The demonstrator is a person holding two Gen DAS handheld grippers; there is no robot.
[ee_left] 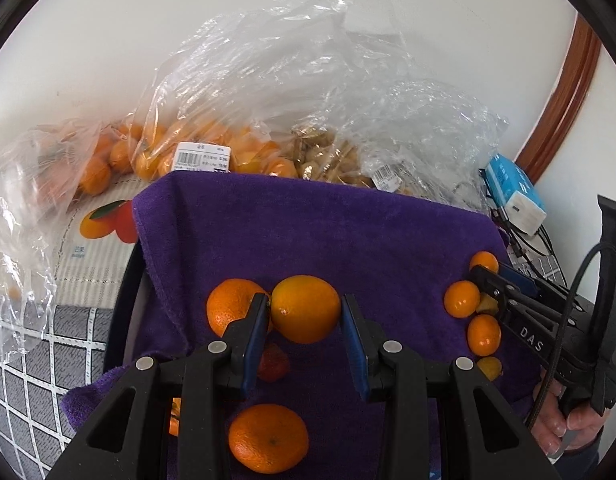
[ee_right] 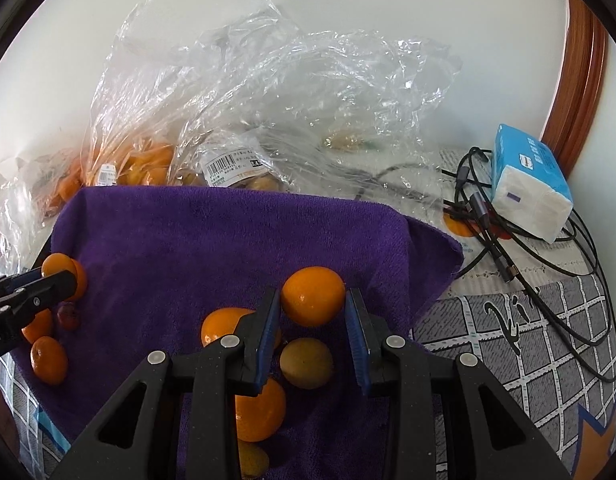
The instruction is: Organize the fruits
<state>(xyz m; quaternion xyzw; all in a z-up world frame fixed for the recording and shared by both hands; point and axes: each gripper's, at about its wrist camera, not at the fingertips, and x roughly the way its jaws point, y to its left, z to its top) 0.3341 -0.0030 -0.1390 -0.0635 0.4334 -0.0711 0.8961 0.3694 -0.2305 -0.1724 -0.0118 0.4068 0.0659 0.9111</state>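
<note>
A purple towel (ee_left: 308, 224) lies over a dark tray, with oranges and small kumquats on it. My left gripper (ee_left: 305, 312) is shut on a large orange (ee_left: 305, 308); another orange (ee_left: 231, 306) sits just left of it and one (ee_left: 267, 438) lies nearer. My right gripper (ee_right: 312, 300) is shut on a small orange (ee_right: 312, 296) above the towel (ee_right: 227, 232), with more small fruit (ee_right: 306, 363) under it. It also shows in the left wrist view (ee_left: 484, 280) at the right among kumquats (ee_left: 462, 299).
Clear plastic bags of oranges (ee_left: 195, 148) and nuts (ee_left: 332, 156) stand behind the towel against the wall. A blue tissue pack (ee_right: 528, 188) and black cables (ee_right: 508, 240) lie at the right. The tablecloth (ee_right: 508, 340) is grey checked.
</note>
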